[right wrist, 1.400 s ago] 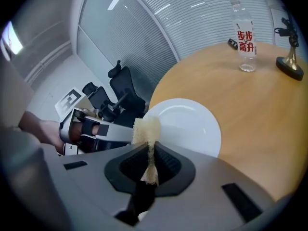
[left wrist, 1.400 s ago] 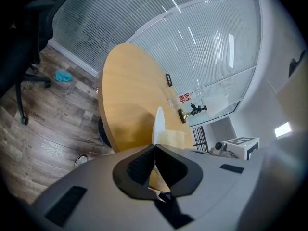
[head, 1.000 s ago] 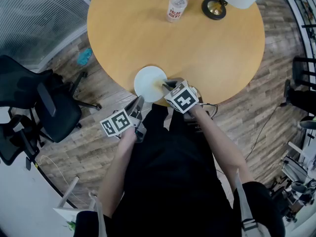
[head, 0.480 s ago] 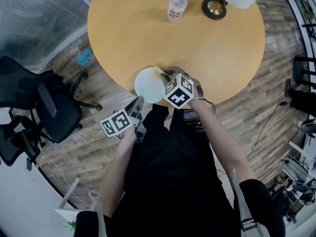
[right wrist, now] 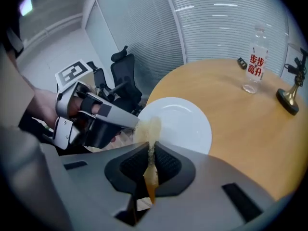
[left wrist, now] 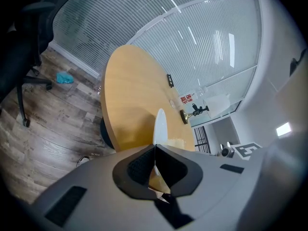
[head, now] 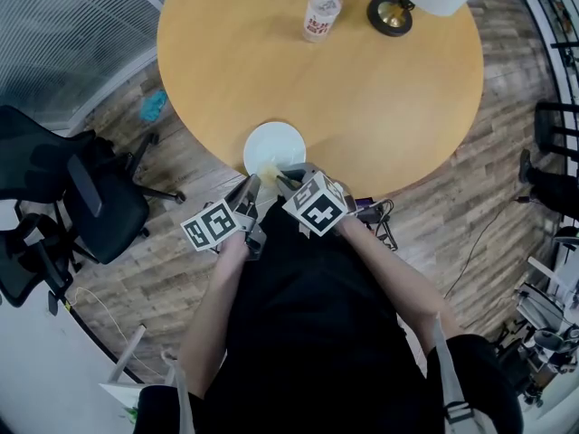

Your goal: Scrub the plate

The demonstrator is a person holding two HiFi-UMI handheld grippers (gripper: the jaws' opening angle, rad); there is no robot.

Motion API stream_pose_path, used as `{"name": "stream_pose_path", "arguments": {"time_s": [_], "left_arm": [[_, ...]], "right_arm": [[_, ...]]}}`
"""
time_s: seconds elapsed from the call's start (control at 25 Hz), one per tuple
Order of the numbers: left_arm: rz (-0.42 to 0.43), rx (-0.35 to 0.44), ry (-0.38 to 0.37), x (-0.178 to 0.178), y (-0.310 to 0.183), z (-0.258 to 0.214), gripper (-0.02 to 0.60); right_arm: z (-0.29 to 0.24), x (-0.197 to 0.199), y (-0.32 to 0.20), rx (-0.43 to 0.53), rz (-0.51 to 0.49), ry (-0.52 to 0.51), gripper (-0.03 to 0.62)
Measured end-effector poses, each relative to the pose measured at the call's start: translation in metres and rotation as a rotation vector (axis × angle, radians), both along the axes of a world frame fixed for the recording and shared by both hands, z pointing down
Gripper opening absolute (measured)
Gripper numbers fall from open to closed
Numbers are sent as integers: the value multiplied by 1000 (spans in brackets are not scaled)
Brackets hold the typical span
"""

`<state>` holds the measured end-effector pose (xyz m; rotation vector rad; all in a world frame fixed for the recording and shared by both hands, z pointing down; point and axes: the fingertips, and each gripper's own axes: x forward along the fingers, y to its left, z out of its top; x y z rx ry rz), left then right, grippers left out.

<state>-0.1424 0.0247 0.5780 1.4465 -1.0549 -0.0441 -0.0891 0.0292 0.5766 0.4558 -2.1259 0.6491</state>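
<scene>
Well, in the head view one white plate lies at the near edge of the round table. There are two grippers, side by side. The left gripper is closed on the plate's near-left rim. The right gripper is just beside it at the near rim. It pinches one yellow sponge, which sits over the near part of the plate. One bottle and one lamp stand at the far side of the table, well apart from the plate. A black chair stands on the wood floor at the left, and a small blue thing lies there too.

In the left gripper view the jaws press together on the thin rim. The plate shows edge-on and sticks up past them. The sponge is just beside it on the right.

In the right gripper view the jaws squeeze the sponge tight. Its tip pokes out over the plate. The left gripper holds the rim at the left, and the bottle and lamp stand far behind.
</scene>
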Motion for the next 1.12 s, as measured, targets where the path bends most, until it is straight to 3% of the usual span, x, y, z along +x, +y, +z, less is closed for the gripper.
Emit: {"name": "stream_pose_path", "arguments": {"time_s": [0.24,0.4,0.52,0.76,1.12], "left_arm": [[7,8,2,0,1,-2,18],[27,5,1,3,2,-1,18],[36,2,-2,2,5,-2,18],[35,6,-2,3,6,-3,18],[20,-12,4,1,4,0,20]], "right_arm": [[7,21,-23,-22,61,26,30],[17,59,-75,46,205,110,30],[9,68,-104,89,254,123,31],[7,48,-103,127,193,139,31],[-4,-16,-22,66,30,31,30]]}}
